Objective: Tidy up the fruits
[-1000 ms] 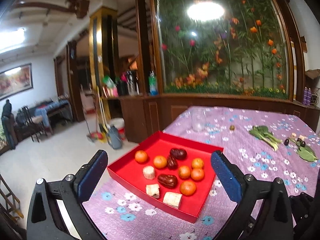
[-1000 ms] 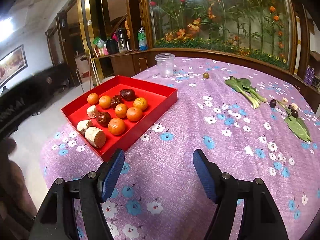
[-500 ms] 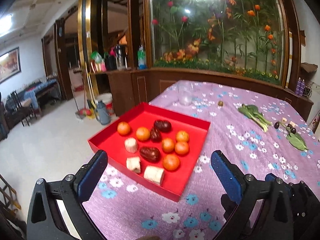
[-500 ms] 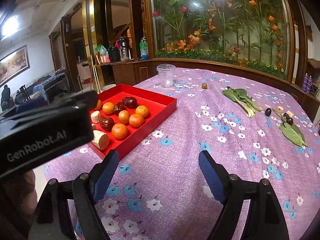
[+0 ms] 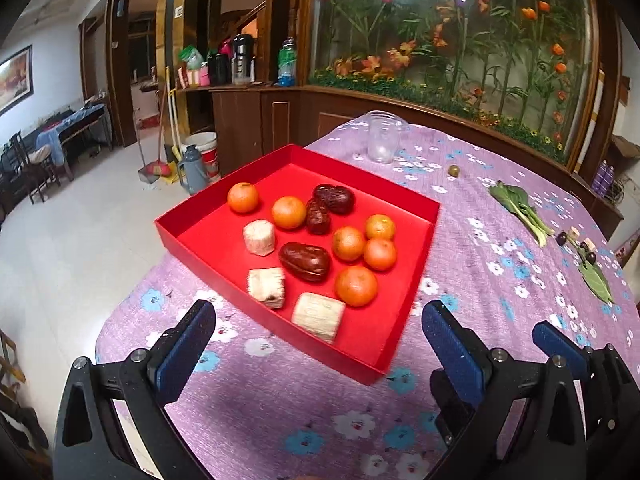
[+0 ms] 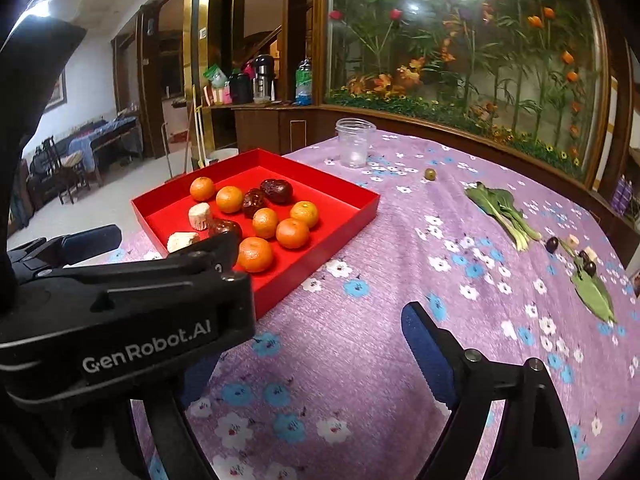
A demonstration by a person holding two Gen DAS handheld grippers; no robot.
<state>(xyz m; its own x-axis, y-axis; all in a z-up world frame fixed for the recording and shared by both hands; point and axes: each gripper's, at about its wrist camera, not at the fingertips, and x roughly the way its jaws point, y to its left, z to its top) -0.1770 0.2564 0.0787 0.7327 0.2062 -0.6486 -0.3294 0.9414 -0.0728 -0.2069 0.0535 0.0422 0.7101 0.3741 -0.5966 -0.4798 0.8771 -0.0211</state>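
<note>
A red tray (image 5: 416, 252) (image 6: 352, 216) sits on the purple flowered tablecloth. It holds several oranges (image 5: 356, 286) (image 6: 255, 254), three dark red dates (image 5: 305, 261) and three pale cut chunks (image 5: 318, 316). My left gripper (image 5: 316, 344) is open and empty, just before the tray's near edge. My right gripper (image 6: 304, 344) is open and empty, to the right of the tray over bare cloth. The left gripper's body (image 6: 120, 312) hides the right gripper's left finger and part of the tray.
A clear plastic cup (image 5: 382, 142) (image 6: 354, 142) stands beyond the tray. A small green fruit (image 6: 430, 173), a leafy green (image 6: 500, 208), dark small fruits (image 6: 552, 244) and a leaf (image 6: 594, 294) lie to the right. The table edge drops off left of the tray.
Both grippers have moved closer to the tray. The left gripper has tilted down toward it and now blocks the lower left of the right wrist view.
</note>
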